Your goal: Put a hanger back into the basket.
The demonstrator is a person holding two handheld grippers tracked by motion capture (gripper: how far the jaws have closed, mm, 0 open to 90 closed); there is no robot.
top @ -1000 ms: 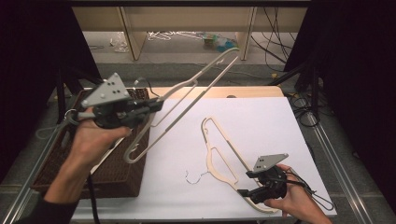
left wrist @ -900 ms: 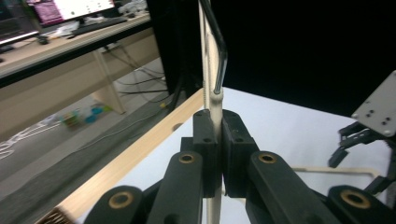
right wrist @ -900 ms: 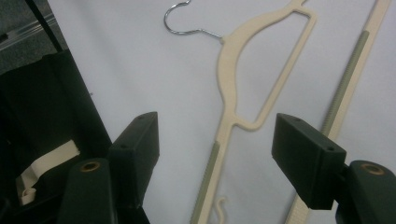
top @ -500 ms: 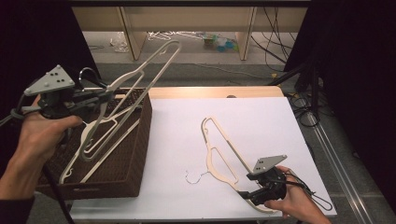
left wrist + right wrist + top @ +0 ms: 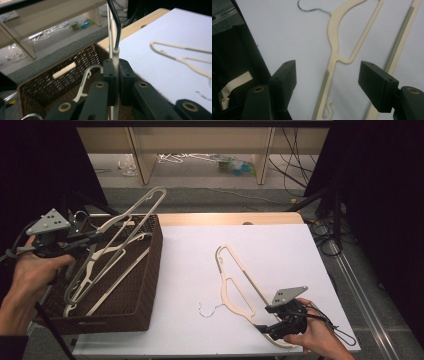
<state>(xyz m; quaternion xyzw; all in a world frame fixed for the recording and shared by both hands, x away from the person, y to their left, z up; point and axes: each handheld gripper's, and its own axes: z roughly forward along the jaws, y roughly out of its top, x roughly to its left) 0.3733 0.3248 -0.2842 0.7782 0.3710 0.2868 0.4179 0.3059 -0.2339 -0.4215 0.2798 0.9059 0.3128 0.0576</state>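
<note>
My left gripper (image 5: 95,239) is shut on the bar of a cream plastic hanger (image 5: 135,212), which slants down into the brown wicker basket (image 5: 155,265) at the table's left. In the left gripper view the jaws pinch that hanger (image 5: 115,53) above the basket (image 5: 45,80). Another cream hanger (image 5: 120,280) lies inside the basket. A third cream hanger (image 5: 235,270) with a wire hook lies flat on the white sheet. My right gripper (image 5: 261,327) stands open at its lower end. In the right gripper view the open gripper (image 5: 327,77) straddles one arm of that hanger (image 5: 334,57) without pressing it.
The white sheet (image 5: 200,250) covers a wooden table whose far edge (image 5: 230,218) shows beyond it. Past the table are shelf legs, loose hangers and litter on the floor (image 5: 200,160). Cables (image 5: 325,230) hang off the right side.
My left gripper has carried its hanger left and down, from over the sheet to over the basket, so its lower end now sits inside. The right gripper has stayed put.
</note>
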